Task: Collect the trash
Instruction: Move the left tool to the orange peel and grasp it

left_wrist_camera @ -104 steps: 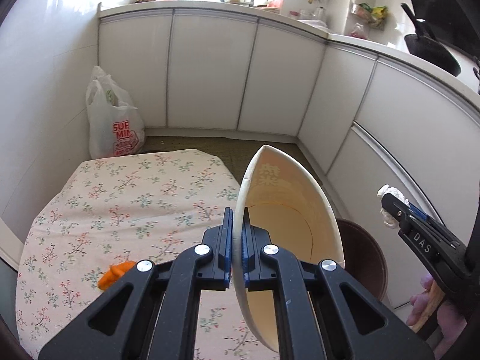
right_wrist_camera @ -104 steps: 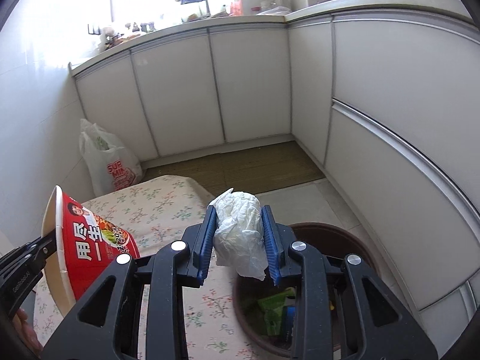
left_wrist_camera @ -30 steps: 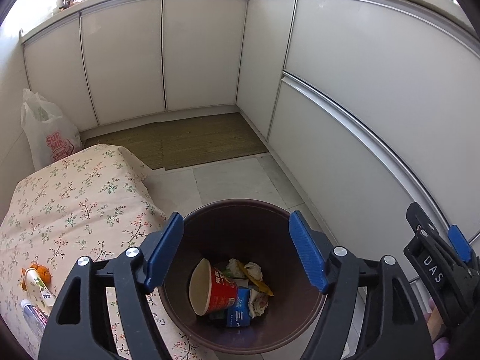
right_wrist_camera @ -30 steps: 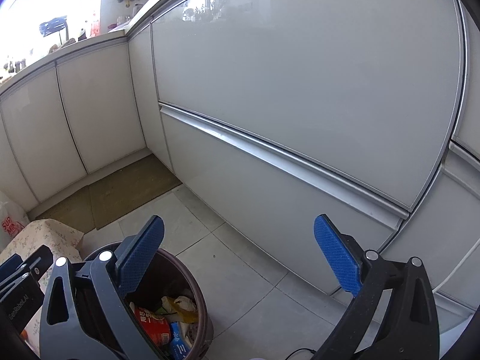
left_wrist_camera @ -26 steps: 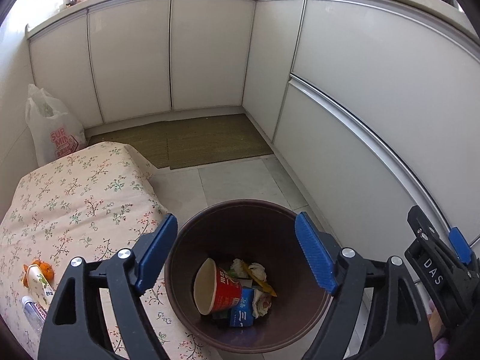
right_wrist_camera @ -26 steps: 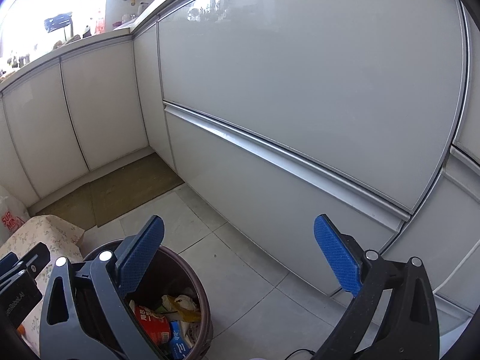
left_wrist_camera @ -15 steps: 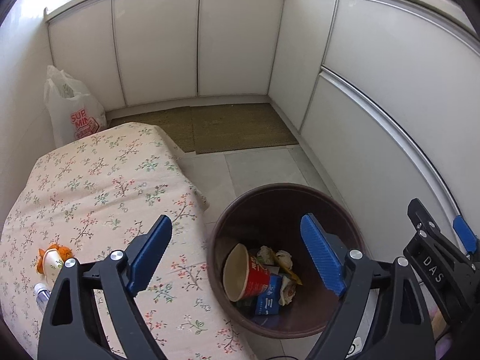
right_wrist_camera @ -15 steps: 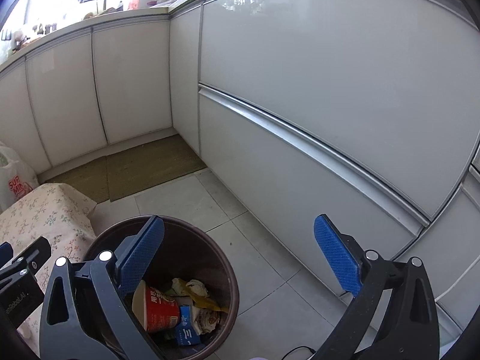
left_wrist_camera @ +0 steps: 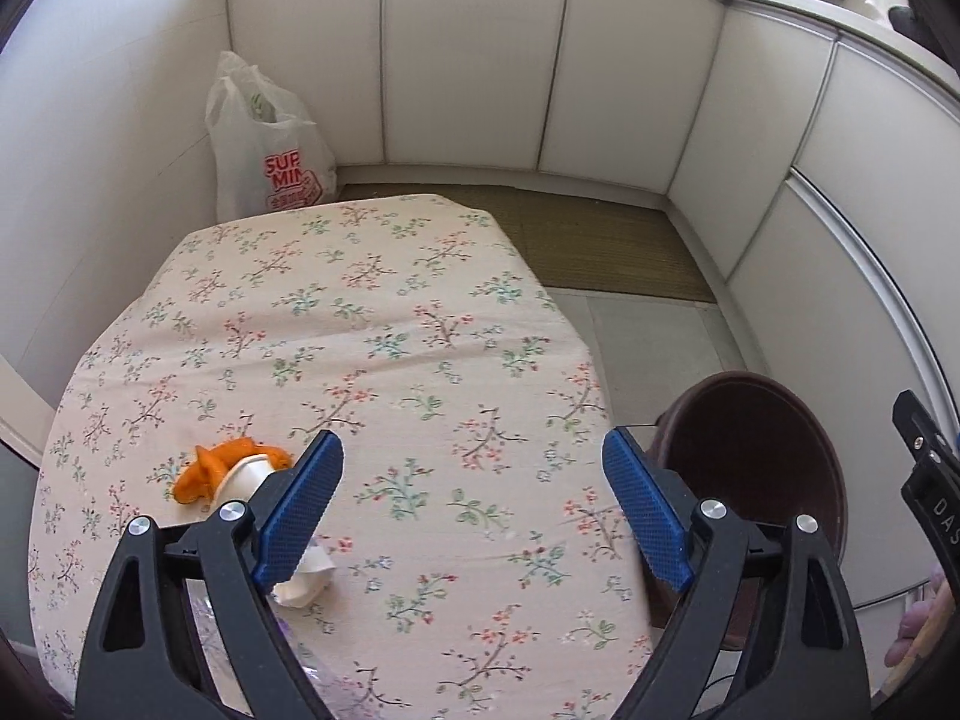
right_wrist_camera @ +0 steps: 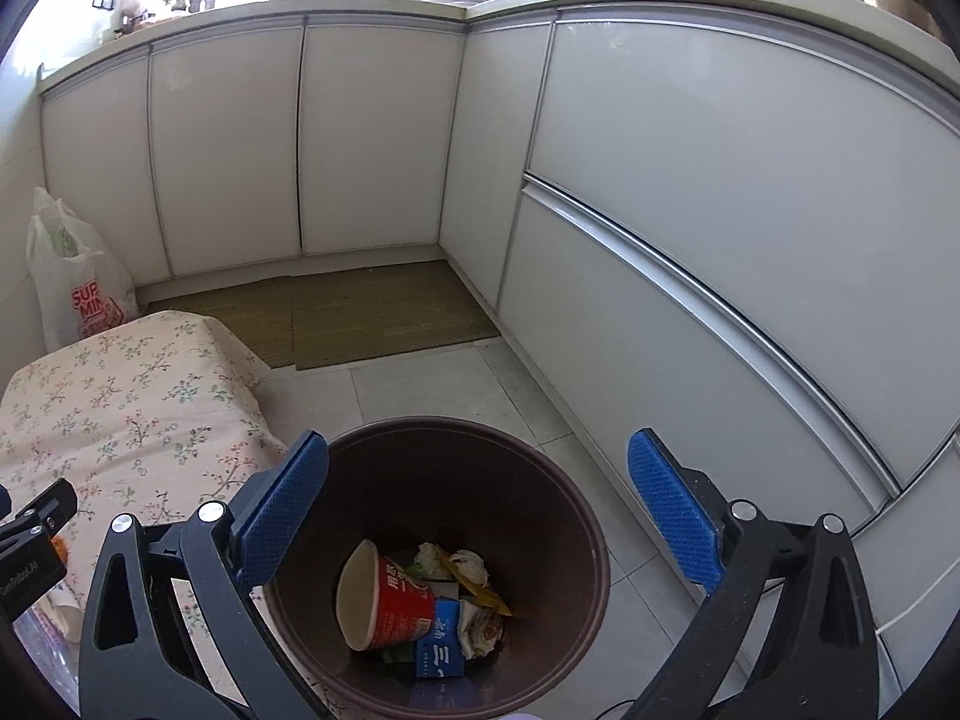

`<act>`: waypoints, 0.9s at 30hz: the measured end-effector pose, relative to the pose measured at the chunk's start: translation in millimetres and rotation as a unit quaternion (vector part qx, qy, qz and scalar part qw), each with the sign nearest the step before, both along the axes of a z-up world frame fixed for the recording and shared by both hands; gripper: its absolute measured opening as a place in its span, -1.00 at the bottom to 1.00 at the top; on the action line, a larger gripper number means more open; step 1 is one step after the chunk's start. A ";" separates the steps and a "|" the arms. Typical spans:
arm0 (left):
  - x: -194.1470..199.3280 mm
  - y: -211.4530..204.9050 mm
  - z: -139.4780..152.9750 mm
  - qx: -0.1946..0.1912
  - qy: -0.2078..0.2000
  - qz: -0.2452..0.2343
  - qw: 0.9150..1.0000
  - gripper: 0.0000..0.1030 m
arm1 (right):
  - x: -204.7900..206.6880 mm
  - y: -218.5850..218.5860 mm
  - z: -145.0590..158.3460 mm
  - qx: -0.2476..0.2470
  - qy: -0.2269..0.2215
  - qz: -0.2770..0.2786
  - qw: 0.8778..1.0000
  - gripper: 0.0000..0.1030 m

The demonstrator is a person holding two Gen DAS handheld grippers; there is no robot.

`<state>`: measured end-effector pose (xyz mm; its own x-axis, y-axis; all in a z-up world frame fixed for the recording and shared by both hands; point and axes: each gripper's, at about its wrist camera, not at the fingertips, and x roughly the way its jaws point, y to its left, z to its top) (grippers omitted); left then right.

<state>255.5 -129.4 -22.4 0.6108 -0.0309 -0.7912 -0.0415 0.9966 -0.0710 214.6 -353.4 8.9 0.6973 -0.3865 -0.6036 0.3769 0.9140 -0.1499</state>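
My left gripper (left_wrist_camera: 471,507) is open and empty above the floral-cloth table (left_wrist_camera: 360,324). Beside its left finger lie an orange peel with a small white cup (left_wrist_camera: 231,471), a crumpled white scrap (left_wrist_camera: 303,582) and clear plastic (left_wrist_camera: 201,612) partly hidden by the gripper. My right gripper (right_wrist_camera: 480,513) is open and empty over the brown trash bin (right_wrist_camera: 540,480). Inside the bin lie a red noodle cup (right_wrist_camera: 384,600), a blue packet (right_wrist_camera: 441,642) and crumpled wrappers (right_wrist_camera: 465,564). The bin also shows at the table's right edge in the left wrist view (left_wrist_camera: 756,450).
A white plastic shopping bag (left_wrist_camera: 270,150) stands on the floor against the wall behind the table. White cabinet fronts (right_wrist_camera: 690,210) curve around the back and right. A woven mat (right_wrist_camera: 372,312) lies on the tiled floor. The right gripper's tip (left_wrist_camera: 930,480) shows at the left view's right edge.
My left gripper has swung left from over the bin to over the table. My right gripper has turned left and now hangs over the bin. Both stay open.
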 end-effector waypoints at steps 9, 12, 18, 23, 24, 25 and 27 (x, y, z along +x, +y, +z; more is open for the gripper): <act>1.1 87.5 -2.2 0.003 0.016 0.039 0.999 0.67 | 16.7 71.0 -0.1 -0.003 0.013 0.060 0.998 0.86; 6.2 119.5 -13.0 -0.023 0.047 0.055 0.997 0.67 | 22.0 91.7 -3.3 -0.011 0.020 0.081 0.996 0.86; 13.8 175.2 -52.9 -0.138 0.130 0.093 0.977 0.66 | 31.4 125.7 -15.2 -0.034 0.042 0.113 0.992 0.86; 14.0 204.7 -87.0 -0.230 0.174 0.139 0.947 0.65 | 38.8 148.1 -27.0 -0.044 0.060 0.135 0.988 0.86; 13.8 209.4 -93.3 -0.244 0.180 0.149 0.941 0.65 | 40.5 152.9 -29.2 -0.047 0.063 0.140 0.987 0.86; 14.2 213.1 -99.7 -0.260 0.189 0.158 0.934 0.64 | 41.8 157.4 -31.7 -0.051 0.066 0.144 0.986 0.86; 15.5 217.0 -110.8 -0.290 0.207 0.165 0.920 0.45 | 44.2 166.5 -35.7 -0.060 0.072 0.155 0.983 0.86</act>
